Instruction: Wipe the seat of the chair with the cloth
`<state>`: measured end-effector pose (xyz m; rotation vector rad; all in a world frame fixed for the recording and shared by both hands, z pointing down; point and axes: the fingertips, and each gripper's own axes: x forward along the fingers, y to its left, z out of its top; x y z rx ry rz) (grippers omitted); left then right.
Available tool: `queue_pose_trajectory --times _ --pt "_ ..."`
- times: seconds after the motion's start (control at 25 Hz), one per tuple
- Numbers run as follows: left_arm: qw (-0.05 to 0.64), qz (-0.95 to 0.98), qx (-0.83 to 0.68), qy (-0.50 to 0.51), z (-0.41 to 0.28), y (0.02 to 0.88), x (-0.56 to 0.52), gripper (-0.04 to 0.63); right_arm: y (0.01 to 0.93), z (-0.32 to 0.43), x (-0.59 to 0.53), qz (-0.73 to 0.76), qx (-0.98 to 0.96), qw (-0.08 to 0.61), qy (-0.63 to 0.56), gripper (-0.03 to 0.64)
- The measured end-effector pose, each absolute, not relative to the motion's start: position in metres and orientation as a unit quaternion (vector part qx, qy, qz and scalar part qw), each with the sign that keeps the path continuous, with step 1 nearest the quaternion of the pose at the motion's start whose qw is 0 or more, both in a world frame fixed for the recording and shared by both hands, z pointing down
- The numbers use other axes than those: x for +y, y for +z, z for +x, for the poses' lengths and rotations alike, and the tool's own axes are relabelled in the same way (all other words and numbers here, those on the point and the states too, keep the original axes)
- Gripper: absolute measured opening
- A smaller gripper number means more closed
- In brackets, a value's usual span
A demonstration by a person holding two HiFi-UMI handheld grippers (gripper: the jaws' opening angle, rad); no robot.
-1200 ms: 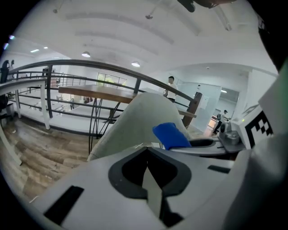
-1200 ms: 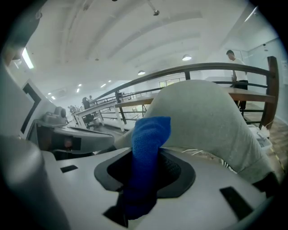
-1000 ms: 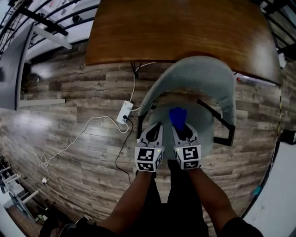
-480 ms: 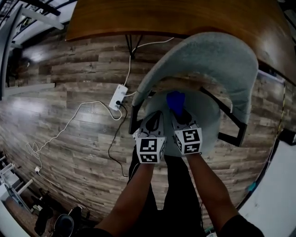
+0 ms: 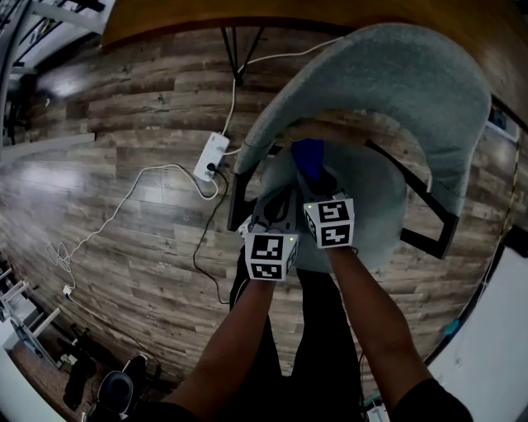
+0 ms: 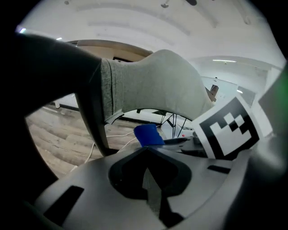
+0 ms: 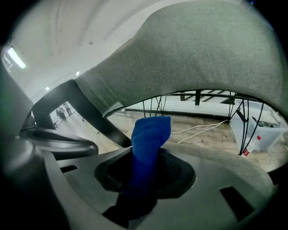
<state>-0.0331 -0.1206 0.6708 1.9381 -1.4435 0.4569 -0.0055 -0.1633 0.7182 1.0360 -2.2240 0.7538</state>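
Head view: the chair (image 5: 429,91) stands in front of the person, its grey backrest (image 5: 388,66) curving round the far side of the seat (image 5: 375,214). The right gripper (image 5: 318,183) is over the middle of the seat, clenched on a blue cloth (image 5: 308,157) whose free end points toward the backrest. Whether the cloth touches the seat cannot be told. The left gripper (image 5: 279,206) sits just beside it, at the seat's left front edge. On the wooden floor (image 5: 124,214) left of the chair lie a white power strip (image 5: 212,157) and a cable (image 5: 124,206). A table (image 5: 165,12) edge shows beyond the chair.

Left gripper view: the left gripper (image 6: 146,150) has its jaws pressed together with nothing between them. Past the tips shows the cloth (image 6: 148,134), under the arch of the backrest (image 6: 153,85). The right gripper's marker cube (image 6: 229,128) is close on the right.

Right gripper view: the right gripper (image 7: 144,173) clamps the cloth (image 7: 150,134), which stands up out of the jaws, below the backrest (image 7: 202,58) and above the seat (image 7: 234,164).
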Motion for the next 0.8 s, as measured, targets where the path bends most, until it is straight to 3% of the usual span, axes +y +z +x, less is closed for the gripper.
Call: queue_pose_trajectory --times 0.28,0.8 --pt "0.341 0.739 -0.551 0.185 -0.034 0.685 -0.114 0.002 0.744 -0.009 -0.165 0.385 -0.813 0.312 0.305 0.140" --pt "0.349 0.748 -0.529 0.196 -0.018 0.690 -0.106 0.002 0.746 0.007 -0.170 0.407 -0.807 0.299 0.307 0.140"
